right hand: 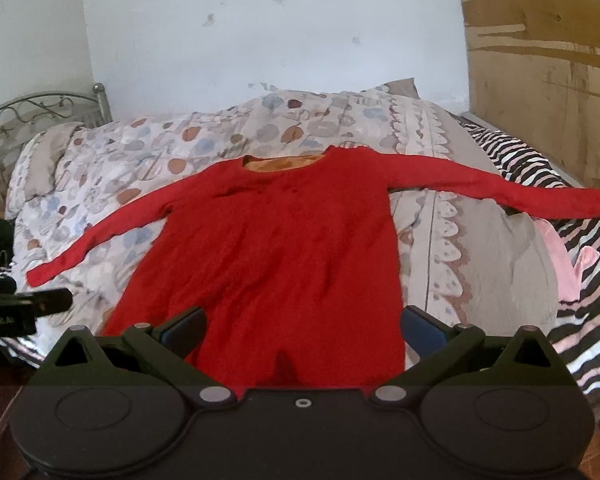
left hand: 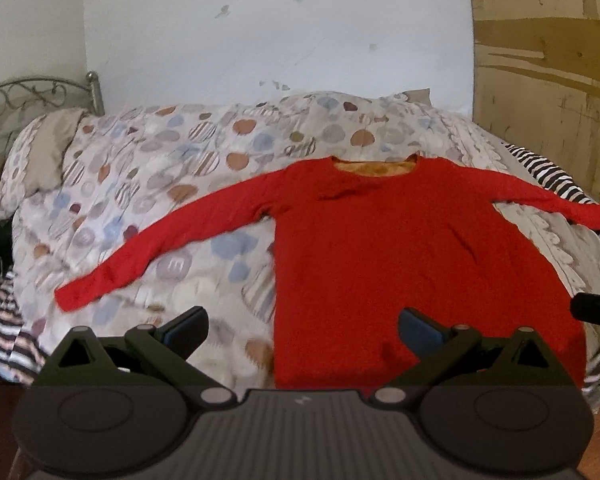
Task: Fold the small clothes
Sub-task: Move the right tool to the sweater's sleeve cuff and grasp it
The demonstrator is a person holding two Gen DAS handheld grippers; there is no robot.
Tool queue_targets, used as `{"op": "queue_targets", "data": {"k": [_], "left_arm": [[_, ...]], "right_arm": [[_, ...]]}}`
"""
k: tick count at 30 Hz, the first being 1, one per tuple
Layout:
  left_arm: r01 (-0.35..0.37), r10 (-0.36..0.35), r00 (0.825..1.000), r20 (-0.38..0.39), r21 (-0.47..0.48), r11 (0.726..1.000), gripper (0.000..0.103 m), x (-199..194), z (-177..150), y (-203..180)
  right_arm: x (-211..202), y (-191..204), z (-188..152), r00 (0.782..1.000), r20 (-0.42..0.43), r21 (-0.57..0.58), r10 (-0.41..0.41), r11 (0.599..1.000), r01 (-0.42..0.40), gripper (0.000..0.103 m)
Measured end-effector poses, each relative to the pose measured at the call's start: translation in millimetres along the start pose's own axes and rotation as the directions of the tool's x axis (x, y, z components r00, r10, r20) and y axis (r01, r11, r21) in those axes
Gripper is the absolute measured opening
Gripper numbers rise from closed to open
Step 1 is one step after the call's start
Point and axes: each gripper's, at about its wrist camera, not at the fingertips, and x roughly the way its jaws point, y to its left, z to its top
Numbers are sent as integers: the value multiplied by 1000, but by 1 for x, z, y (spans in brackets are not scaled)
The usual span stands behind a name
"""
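A red long-sleeved top (left hand: 400,248) lies flat and face up on the bed, both sleeves spread out, neck toward the wall. It also shows in the right wrist view (right hand: 268,248). My left gripper (left hand: 302,330) is open and empty, held above the top's lower left hem. My right gripper (right hand: 302,330) is open and empty, above the top's hem. The left sleeve cuff (left hand: 72,298) lies on the quilt; the right cuff (right hand: 596,202) rests on striped fabric.
A spotted quilt (left hand: 172,184) covers the bed. A striped black, white and pink blanket (right hand: 548,168) lies at the right with a pink cloth (right hand: 568,268). A metal headboard (left hand: 32,96) is at the left, a wooden panel (right hand: 540,60) at the right.
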Motion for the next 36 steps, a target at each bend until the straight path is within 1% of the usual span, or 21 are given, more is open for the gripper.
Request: {"op": "queue_targets", "data": {"k": [2,6,9,11,14,16,21,25,29,31,33,36], "left_arm": [[-1,1,1000,-14,-1,1000,103,16,10,-2],[-25,22,999,-43,-57,998,103,48,28,-1],[-21,17,999,-40,-85,996,103,73,44,-8],[-12,10,999,-33,-71,997,103,90,53,-18],[-1,1,1000,-10,-23,1000,103,114,64,-42],[8,-8,1000,2,-7,1000,103,130,68,-56],[43,-43,999,7,-1,999,103,165,64,-79],[25,-25,1000,-3,51,998,103,185,54,-93],[22,-22,1000,-8,82,996,103,194,44,-100],[19,-17,999,-31,81,997,103,201,38,-101],[14,-10,998,-61,67,998,103,209,31,-101],[35,-35,997,-73,8,999,103,215,23,-94]], "right_arm": [[8,-7,6,1000,11,3,-20,1000,20,103],[26,-28,17,998,24,30,-64,998,64,103],[39,-50,21,996,28,69,-87,994,85,103],[50,-65,22,993,21,87,-116,990,114,103],[65,-90,22,987,2,119,-159,980,157,103],[70,-106,22,985,6,140,-175,975,172,103],[82,-140,25,973,21,170,-231,960,224,103],[93,-158,29,958,17,168,-285,946,278,103],[102,-170,32,946,37,168,-322,935,311,103],[106,-175,32,935,57,176,-349,926,335,103],[109,-181,30,917,95,197,-388,910,365,103],[110,-195,29,899,173,225,-402,905,361,103]]}}
